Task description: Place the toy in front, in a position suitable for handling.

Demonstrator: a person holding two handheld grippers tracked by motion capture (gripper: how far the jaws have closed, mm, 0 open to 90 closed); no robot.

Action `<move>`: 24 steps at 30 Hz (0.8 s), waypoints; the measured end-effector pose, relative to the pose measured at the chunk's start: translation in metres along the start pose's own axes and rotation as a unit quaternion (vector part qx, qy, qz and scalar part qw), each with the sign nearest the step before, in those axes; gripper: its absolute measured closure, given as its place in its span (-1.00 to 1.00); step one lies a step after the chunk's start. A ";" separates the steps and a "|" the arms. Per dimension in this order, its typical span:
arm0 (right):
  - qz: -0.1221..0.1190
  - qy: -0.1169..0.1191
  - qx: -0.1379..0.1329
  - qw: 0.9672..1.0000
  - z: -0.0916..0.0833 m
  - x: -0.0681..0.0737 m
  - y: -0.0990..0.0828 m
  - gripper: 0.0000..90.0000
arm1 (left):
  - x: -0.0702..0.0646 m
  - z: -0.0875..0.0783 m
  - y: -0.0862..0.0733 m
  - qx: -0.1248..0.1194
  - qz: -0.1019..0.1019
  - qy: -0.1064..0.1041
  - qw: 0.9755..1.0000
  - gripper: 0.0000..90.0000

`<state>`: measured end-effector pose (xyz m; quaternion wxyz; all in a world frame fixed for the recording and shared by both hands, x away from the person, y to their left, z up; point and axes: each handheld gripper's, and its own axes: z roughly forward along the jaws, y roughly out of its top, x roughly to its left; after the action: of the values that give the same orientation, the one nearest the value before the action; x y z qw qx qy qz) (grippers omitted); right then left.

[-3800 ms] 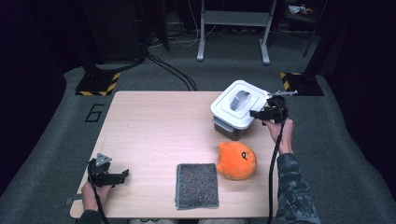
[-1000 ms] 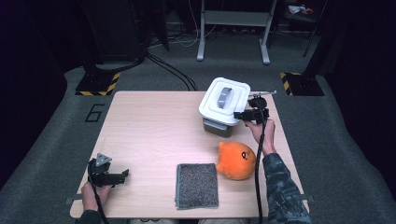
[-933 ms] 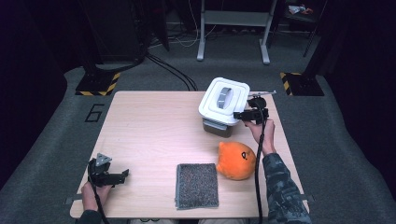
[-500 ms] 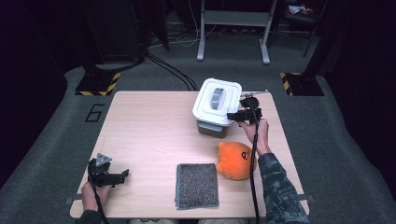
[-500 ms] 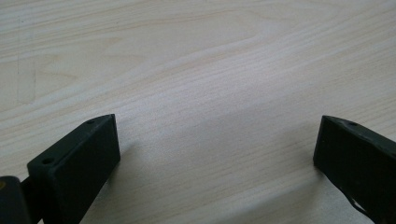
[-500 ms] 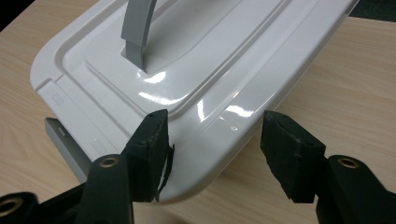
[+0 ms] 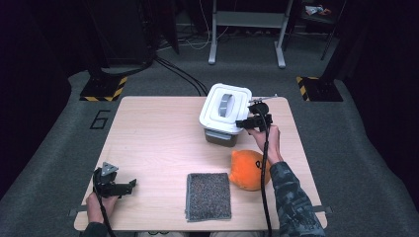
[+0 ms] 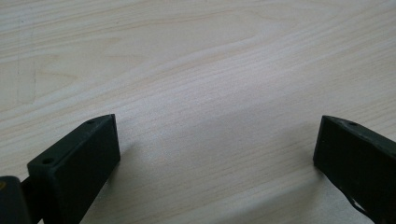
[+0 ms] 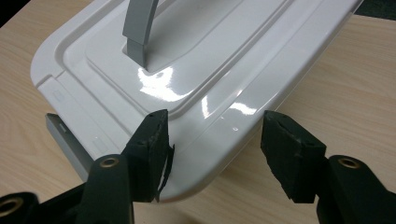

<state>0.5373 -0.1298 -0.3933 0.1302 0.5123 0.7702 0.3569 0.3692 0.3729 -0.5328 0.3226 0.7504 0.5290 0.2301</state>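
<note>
A white lid (image 7: 225, 106) with a grey handle (image 7: 226, 102) sits askew over a grey bin (image 7: 220, 137) at the table's far right. My right gripper (image 7: 240, 122) is shut on the lid's near rim. In the right gripper view, one jaw lies on top of the lid (image 9: 210, 60) and the other sits at its outer edge, with my right gripper (image 9: 212, 123) straddling the corner. The lid tilts up there, and the bin's wall (image 9: 63, 135) peeks out below it. My left gripper (image 7: 131, 186) rests open at the near left, and in its own view my left gripper (image 8: 217, 126) has bare wood between its jaws.
An orange plush toy (image 7: 247, 169) lies just under the right forearm. A grey cloth (image 7: 208, 196) lies flat at the table's front edge. The wooden table (image 7: 158, 133) stands on dark carpet, with stands and cables behind it.
My right gripper has moved left with the lid, which now sits farther left and askew over the bin. The bin has shifted left too. The left gripper has stayed put.
</note>
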 end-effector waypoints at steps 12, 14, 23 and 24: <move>0.002 0.006 0.006 1.000 0.007 0.016 0.003 -0.12 | 0.000 0.000 0.000 0.001 0.001 0.000 1.000 -1.00; -0.003 0.009 0.008 1.000 0.009 0.019 0.004 -0.13 | 0.000 0.000 0.000 0.001 0.000 0.000 1.000 -1.00; -0.005 0.020 0.011 1.000 0.011 0.027 0.005 -0.17 | 0.000 0.000 0.000 0.002 0.000 0.000 1.000 -1.00; -0.004 0.020 0.011 1.000 0.011 0.028 0.005 -0.17 | 0.000 0.000 0.000 0.001 0.000 0.000 1.000 -1.00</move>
<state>0.5351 -0.0991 -0.3931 0.1107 0.5032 0.7789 0.3575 0.3691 0.3729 -0.5326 0.3216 0.7509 0.5291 0.2295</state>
